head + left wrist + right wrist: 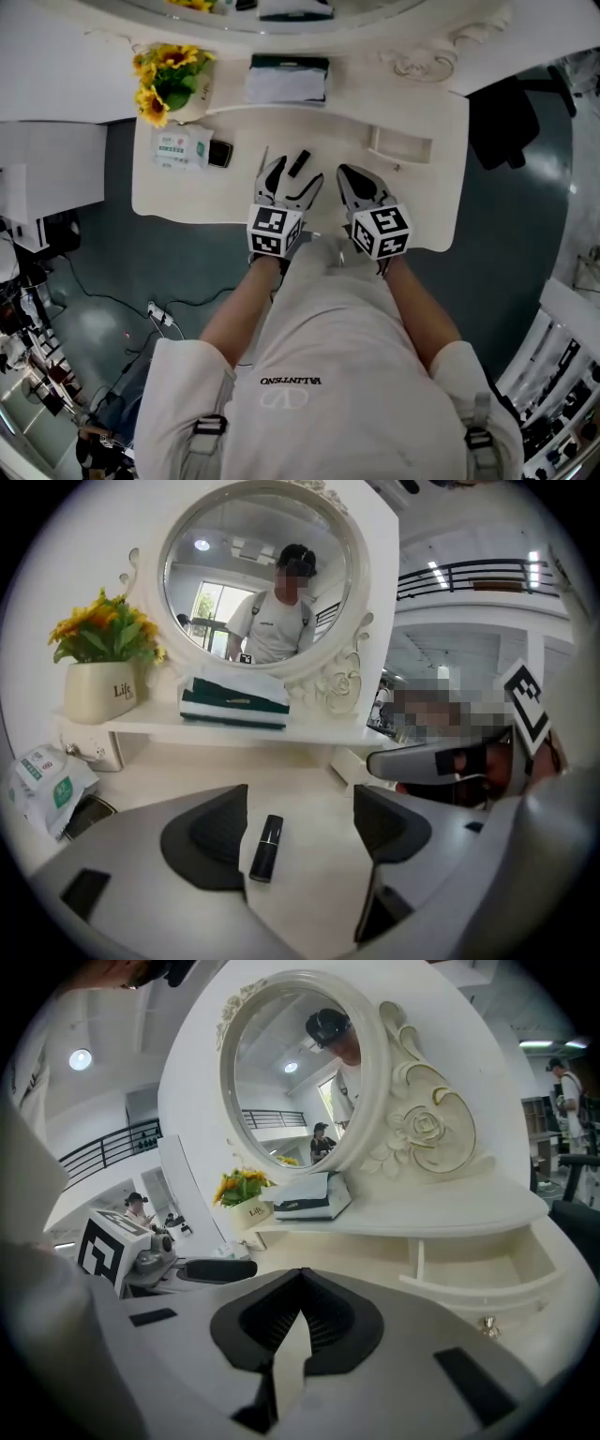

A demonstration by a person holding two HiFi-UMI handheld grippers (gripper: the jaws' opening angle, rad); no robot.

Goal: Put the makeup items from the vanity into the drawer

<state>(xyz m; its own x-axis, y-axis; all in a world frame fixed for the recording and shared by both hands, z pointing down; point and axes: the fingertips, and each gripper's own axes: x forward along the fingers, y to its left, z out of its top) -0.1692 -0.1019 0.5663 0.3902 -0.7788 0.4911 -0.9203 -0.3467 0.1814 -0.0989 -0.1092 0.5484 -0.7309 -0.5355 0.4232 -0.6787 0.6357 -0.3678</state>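
"Life" in dark script on cream flower pot [98, 694], up and far left of left claw [300, 797]. "VALENTINO" with looped logo, dark print on white T-shirt [309, 323], behind left claw, upside down in head view. Green print on white packet [45, 782], low to left of left claw: not legible. Gold line on dark green box [234, 701], ahead of left claw: not legible. Black-and-white squares on marker cube [275, 231] of left claw: pattern only, no characters.

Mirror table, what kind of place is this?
Likely a dressing corner set up inside a big hall: a white vanity, a round mirror, a lipstick, with a balcony railing behind.
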